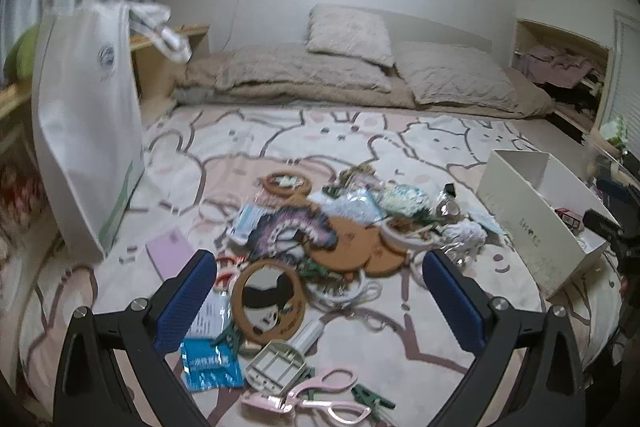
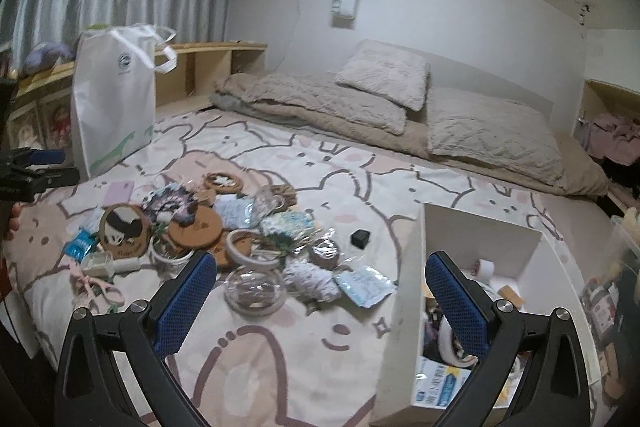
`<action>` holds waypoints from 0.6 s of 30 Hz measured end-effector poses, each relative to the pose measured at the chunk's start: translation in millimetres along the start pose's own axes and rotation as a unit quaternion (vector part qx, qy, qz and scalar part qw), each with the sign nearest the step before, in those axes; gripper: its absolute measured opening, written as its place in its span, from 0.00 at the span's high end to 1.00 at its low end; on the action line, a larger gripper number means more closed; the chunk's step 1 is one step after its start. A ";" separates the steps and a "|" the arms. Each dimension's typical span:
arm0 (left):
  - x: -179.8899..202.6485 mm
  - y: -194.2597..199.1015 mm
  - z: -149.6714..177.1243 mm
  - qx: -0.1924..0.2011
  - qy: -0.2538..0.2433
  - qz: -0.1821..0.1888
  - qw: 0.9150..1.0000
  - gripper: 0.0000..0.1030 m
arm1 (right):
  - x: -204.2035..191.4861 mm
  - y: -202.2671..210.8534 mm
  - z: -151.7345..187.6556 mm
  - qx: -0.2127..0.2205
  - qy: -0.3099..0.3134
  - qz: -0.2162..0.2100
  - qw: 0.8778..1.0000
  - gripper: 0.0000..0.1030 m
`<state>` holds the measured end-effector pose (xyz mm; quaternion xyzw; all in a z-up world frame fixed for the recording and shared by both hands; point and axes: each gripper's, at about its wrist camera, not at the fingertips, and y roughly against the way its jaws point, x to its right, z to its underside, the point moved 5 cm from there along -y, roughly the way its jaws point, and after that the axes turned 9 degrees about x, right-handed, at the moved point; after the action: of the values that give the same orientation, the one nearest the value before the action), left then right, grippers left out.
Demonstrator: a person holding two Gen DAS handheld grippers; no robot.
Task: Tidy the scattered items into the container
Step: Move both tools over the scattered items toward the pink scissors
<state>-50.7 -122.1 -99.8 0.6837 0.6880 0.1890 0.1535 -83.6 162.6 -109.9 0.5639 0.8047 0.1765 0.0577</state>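
A heap of small scattered items (image 2: 224,227) is spread over the near middle of the cartoon-printed bedsheet (image 2: 360,171), with the open white rectangular cardboard box (image 2: 404,291) set to its right and holding a few things already. A tall white paper bag with handles (image 2: 114,95) is stood at the far left of the heap, against the low wooden shelf (image 2: 208,67). Beyond the heap, beige quilted pillows (image 2: 384,79) are laid on folded beige bedding (image 2: 320,111) along the far wall.
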 end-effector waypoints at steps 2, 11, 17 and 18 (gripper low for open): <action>-8.6 -4.9 8.7 -0.019 0.010 -0.002 1.000 0.00 | -14.2 -2.4 1.8 -0.004 0.009 -0.015 1.000 0.00; -35.2 -17.5 41.5 -0.077 0.032 -0.024 0.996 0.00 | -73.0 -13.5 18.2 -0.025 0.034 -0.084 0.996 0.00; -40.9 -18.9 66.0 -0.107 0.019 -0.032 0.994 0.00 | -107.2 -23.1 37.4 -0.045 0.049 -0.116 0.991 0.00; -41.0 -19.5 71.1 -0.113 0.016 -0.033 0.993 0.00 | -112.1 -25.2 41.5 -0.050 0.048 -0.121 0.990 0.00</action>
<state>-33.8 -159.4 -173.5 0.6358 0.6866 0.2714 0.2254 -53.8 60.1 -169.2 0.4497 0.8590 0.2353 0.0678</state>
